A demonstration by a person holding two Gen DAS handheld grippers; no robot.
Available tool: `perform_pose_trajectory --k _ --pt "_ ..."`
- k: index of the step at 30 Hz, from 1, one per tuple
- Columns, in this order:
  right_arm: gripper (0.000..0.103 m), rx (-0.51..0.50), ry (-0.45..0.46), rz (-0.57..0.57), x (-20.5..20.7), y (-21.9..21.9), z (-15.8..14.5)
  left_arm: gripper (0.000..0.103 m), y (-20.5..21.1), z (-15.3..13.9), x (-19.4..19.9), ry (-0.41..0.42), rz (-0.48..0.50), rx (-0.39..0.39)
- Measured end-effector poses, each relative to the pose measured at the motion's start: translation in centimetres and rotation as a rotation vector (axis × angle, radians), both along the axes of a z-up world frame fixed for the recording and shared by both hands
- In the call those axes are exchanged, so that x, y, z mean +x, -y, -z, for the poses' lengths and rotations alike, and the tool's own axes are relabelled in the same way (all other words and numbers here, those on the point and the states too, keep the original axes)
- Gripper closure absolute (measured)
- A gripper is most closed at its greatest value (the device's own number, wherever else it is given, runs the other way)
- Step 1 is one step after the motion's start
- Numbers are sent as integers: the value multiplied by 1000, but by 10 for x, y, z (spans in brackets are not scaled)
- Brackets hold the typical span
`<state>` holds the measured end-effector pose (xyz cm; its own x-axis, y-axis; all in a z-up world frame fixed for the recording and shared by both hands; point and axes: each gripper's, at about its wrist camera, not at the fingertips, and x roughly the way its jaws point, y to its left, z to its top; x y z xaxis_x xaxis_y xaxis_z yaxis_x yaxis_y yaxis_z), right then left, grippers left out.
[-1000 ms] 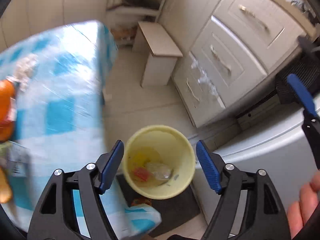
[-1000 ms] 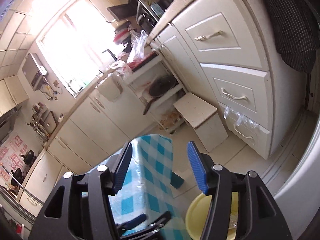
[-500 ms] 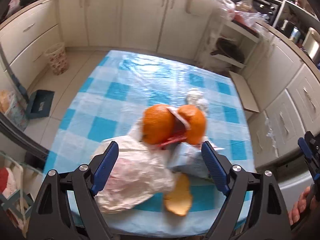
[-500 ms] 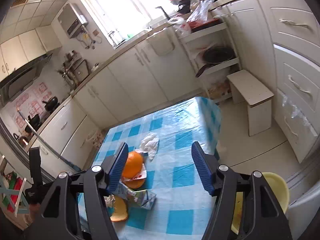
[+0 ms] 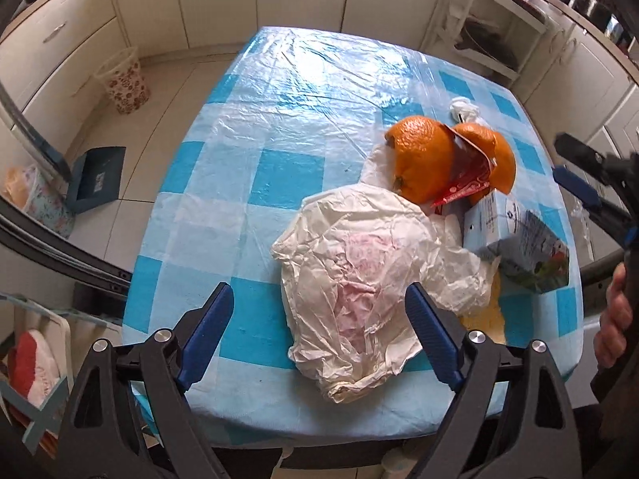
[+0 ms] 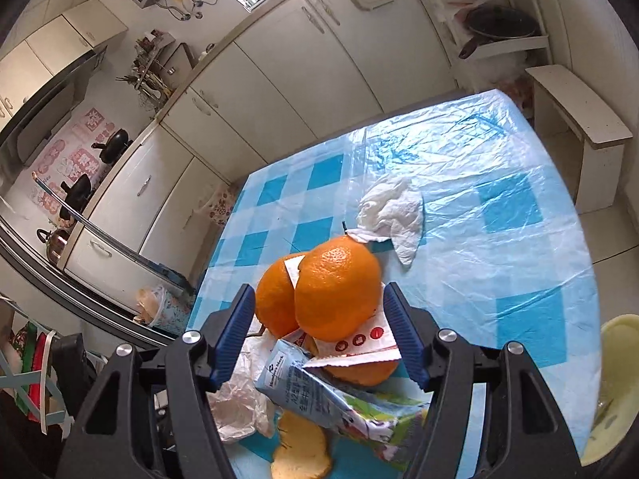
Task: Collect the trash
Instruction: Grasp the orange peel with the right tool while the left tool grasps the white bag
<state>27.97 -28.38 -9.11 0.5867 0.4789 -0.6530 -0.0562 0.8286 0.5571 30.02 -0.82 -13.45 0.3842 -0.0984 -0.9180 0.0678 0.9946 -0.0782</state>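
Hovering over the trash-strewn counter (image 5: 279,92), left hand-held gripper (image 5: 319,335) opening with crumpled wrapper (image 5: 359,271) just ahead, untouched, right hand-held gripper (image 6: 319,331) parted, straddling orange peels (image 6: 335,287) without pinching, milk carton (image 6: 319,395) beneath.

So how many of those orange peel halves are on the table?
2 domed orange peels. One sits nearest the right gripper, atop a red-and-white wrapper; the other leans against its left side. A flatter peel piece lies at the near edge; more may hide beneath.
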Motion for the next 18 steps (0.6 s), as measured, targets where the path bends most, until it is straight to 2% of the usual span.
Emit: perform_pose_trajectory --k 5,11,16,18 --pt "39 -30 -56 -21 17 -22 14 19 16 7 -8 3 83 88" --pt "39 -44 -116 14 28 -20 30 19 19 14 -8 -26 103 104" --pt "62 46 -145 38 29 -2 39 19 22 19 -6 -34 114 125" --pt "67 82 -141 37 29 1 38 20 21 19 -5 -34 112 119"
